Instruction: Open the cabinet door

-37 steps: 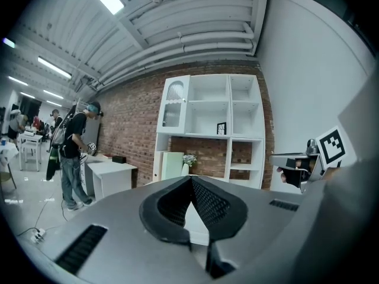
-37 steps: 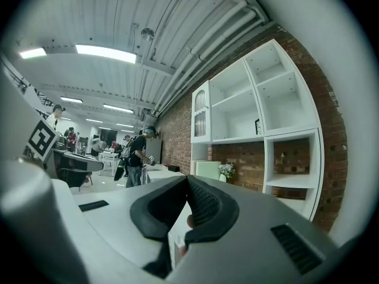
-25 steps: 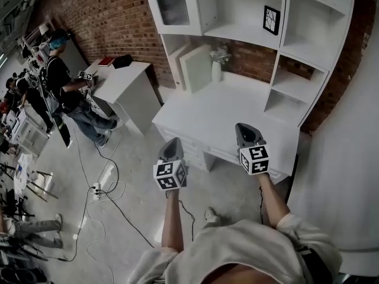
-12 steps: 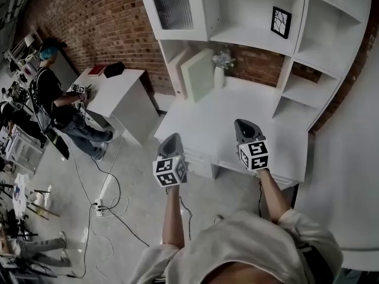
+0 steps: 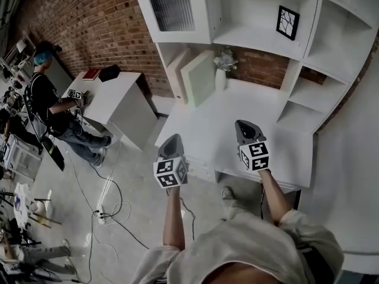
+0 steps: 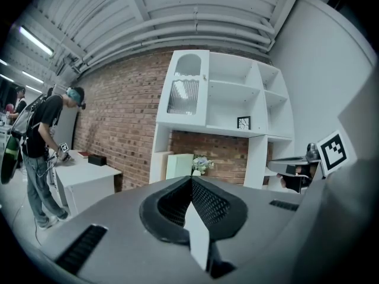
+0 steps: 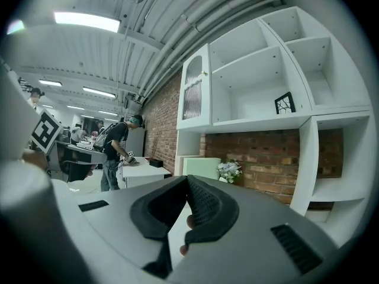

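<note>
Spotter: Jaws on your left gripper (image 5: 172,142) are pressed together. The ribbed black pads meet at a point with nothing between them.

Checker: Your right gripper (image 5: 247,128) reads the same. Its dark moulded pads are closed tip to tip and empty, set in a smooth grey shell.

Spotter: Your target, the cabinet door (image 5: 172,7), is the upper left panel of the white shelf unit (image 5: 308,58). It has a painted white frame, a scalloped arch at the top and a pane of vertically ribbed glass. It sits closed, flush with the unit.

Checker: It lies well apart from both your jaws, higher up and off to the left. Your left gripper hangs by the front left corner of the counter (image 5: 237,117), and your right one is over its front edge.

Spotter: Through either gripper view the door stands above the closed jaw tips, a little to their left in the left gripper view.

Checker: Rough red brick wall (image 5: 106,22) runs behind the unit. A flat pale green board (image 5: 198,76) leans at the back of the counter, with a slim white vase (image 5: 220,70) of flowers just beside it. A black-framed picture (image 5: 288,22) stands on the shelf to the right of the door.
</note>
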Available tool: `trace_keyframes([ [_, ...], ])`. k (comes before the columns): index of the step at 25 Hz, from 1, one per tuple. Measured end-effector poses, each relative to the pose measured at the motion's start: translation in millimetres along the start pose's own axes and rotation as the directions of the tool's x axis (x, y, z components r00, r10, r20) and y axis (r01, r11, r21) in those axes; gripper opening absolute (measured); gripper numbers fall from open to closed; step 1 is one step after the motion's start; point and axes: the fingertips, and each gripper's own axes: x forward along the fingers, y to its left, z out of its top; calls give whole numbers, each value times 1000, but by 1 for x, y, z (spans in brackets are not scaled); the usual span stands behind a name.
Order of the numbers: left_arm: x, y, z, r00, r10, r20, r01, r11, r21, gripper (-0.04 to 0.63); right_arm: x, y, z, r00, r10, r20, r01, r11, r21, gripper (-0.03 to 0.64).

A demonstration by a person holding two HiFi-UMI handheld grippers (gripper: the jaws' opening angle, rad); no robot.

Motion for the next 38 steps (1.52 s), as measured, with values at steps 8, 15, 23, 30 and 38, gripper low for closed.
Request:
trace_keyframes([
  [8,58,23,3,999,32,-30,-31,999,16,25,65,-23,1,1000,22,-1,-22,1000,4,14],
  [15,113,39,23,998,60,-24,-60,998,12,25,127,-48,11,998,61,-2,-61,998,6,14],
  [23,165,49,37,996,87,-28,-86,996,23,25,180,-70,19,995,100,14,-100,995,0,14],
  [30,193,52,43,996,89,-16,-88,996,32,25,208,-80,17,993,116,20,-116,993,9,14],
  [38,205,68,45,998,62,-23,-61,998,32,25,222,-69,4,995,100,-14,-100,995,6,14],
])
